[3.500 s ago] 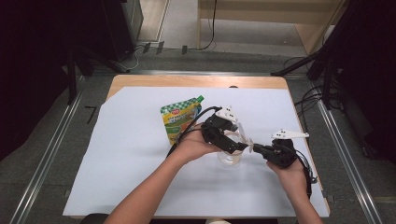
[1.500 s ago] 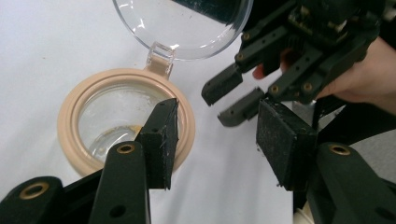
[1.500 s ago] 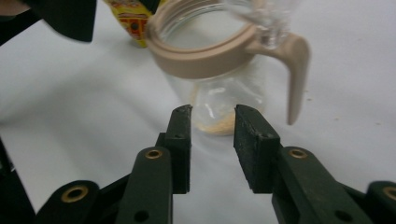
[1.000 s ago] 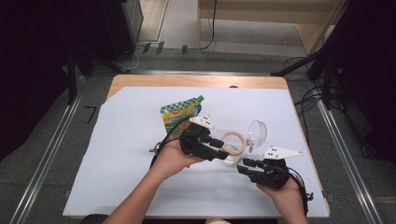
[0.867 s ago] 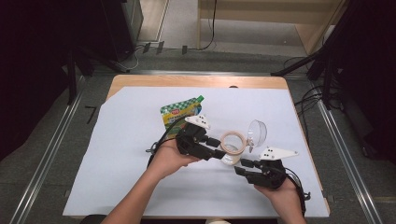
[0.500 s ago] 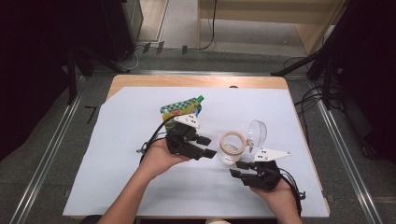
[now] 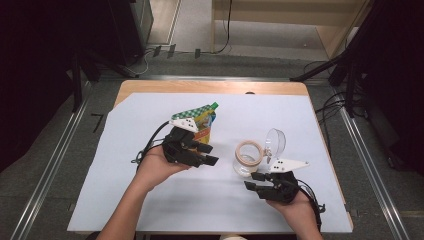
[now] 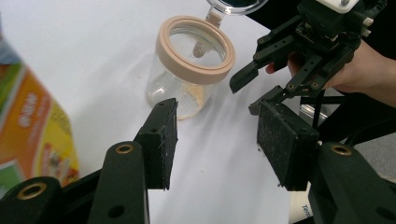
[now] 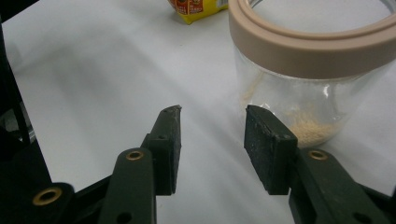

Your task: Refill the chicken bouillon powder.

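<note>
Jar (image 7: 248,159) open at centre-right of frame, both tools standing off, empty.
Lid (image 7: 275,143) hinged back; few grains inside. Left tool (image 7: 209,154) apart, drawn back left toward pouch (image 7: 202,125) since a second ago; right tool (image 7: 254,181) jaws just widening, nothing between. Next grip: steady glass low, avoid tipping.

Jar (image 7: 248,159) stands centre-right on table (image 7: 125,200); hinged lid (image 7: 275,141) open at its upper right. Pouch (image 7: 202,123) upper left of jar, well apart.
</note>
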